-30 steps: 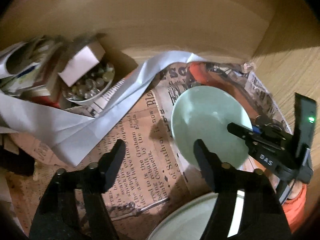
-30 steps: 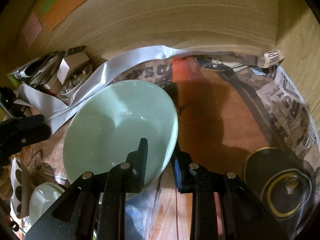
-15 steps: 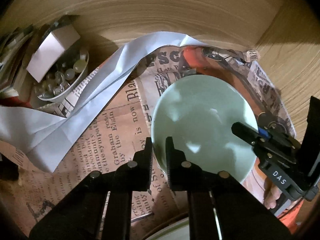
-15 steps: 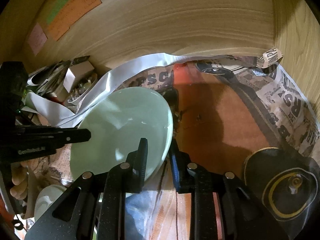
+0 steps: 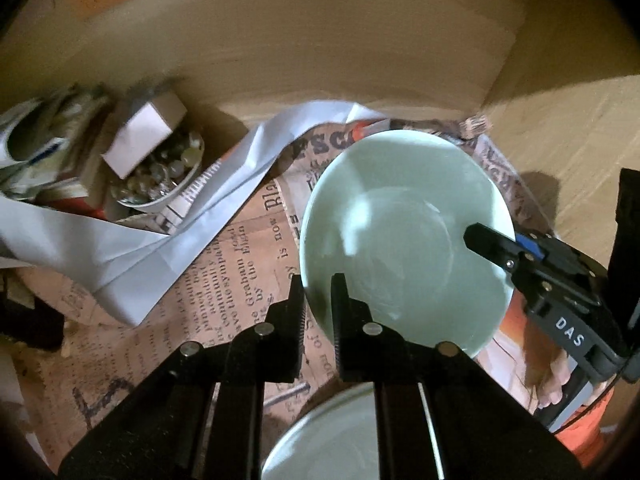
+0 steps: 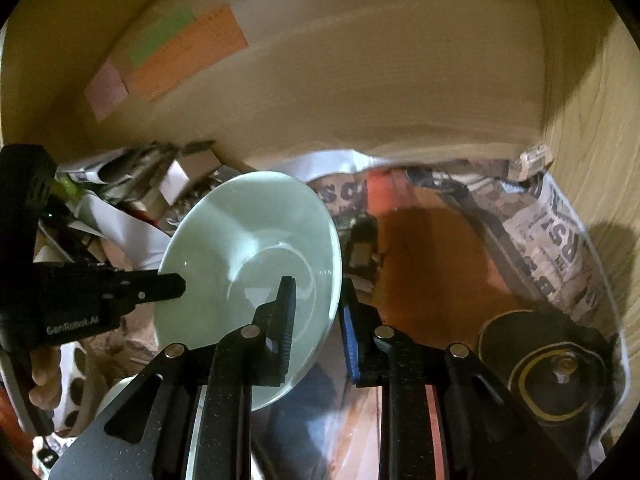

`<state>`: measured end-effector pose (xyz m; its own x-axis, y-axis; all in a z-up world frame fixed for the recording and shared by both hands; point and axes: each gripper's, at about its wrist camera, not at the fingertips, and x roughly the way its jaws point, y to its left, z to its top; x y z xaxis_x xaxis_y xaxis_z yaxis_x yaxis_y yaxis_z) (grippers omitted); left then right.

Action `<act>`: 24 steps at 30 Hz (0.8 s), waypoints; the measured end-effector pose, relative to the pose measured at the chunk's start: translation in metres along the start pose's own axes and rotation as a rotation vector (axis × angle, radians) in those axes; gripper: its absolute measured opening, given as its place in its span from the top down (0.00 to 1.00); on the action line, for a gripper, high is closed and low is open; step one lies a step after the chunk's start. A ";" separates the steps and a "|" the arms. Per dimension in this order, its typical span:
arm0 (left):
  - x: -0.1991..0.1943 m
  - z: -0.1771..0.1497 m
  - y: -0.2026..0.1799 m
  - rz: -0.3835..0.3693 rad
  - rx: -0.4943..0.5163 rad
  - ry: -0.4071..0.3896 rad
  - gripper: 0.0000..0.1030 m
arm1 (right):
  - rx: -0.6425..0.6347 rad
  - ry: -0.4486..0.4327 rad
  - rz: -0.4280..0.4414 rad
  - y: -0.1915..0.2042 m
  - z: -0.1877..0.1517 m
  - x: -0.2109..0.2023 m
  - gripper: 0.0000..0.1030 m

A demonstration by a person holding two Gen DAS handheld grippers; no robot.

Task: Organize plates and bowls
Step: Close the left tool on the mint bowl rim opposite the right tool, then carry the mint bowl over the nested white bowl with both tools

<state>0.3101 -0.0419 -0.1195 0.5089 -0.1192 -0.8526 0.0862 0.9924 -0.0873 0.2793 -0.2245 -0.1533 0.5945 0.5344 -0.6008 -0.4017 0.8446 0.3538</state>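
A pale green bowl (image 5: pixel 400 240) hangs tilted above the newspaper-lined shelf, gripped from two sides. My left gripper (image 5: pixel 318 304) is shut on its near-left rim. In the right wrist view the same bowl (image 6: pixel 248 240) stands in my right gripper (image 6: pixel 318 312), which is shut on its right rim, one finger inside and one outside. The left gripper's finger (image 6: pixel 160 284) reaches in from the left, and the right gripper's finger (image 5: pixel 492 246) lies over the bowl's right edge. A second pale green dish (image 5: pixel 328 436) sits below, partly hidden by my left fingers.
A small bowl of marbles with a white box (image 5: pixel 160 168) on it sits at the back left among papers. A long white paper strip (image 5: pixel 160 248) crosses the newspaper (image 5: pixel 224 280). A black lid with a gold ring (image 6: pixel 552 372) lies at the right. Wooden walls close the back and right.
My left gripper went from open beside the bowl to shut on its rim. The bowl has risen off the shelf and tilted, with both grippers moving up with it.
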 end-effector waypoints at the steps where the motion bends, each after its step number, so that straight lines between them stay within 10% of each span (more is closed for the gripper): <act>1: -0.006 -0.002 0.000 -0.004 -0.001 -0.011 0.89 | -0.006 -0.008 -0.001 0.003 0.000 -0.004 0.81; 24: -0.140 -0.092 0.041 -0.017 -0.099 -0.299 0.89 | -0.143 -0.115 0.125 0.101 -0.019 -0.060 0.81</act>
<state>0.1640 0.0183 -0.0510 0.7384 -0.1244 -0.6628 0.0201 0.9865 -0.1627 0.1896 -0.1724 -0.0955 0.6065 0.6413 -0.4701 -0.5670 0.7633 0.3098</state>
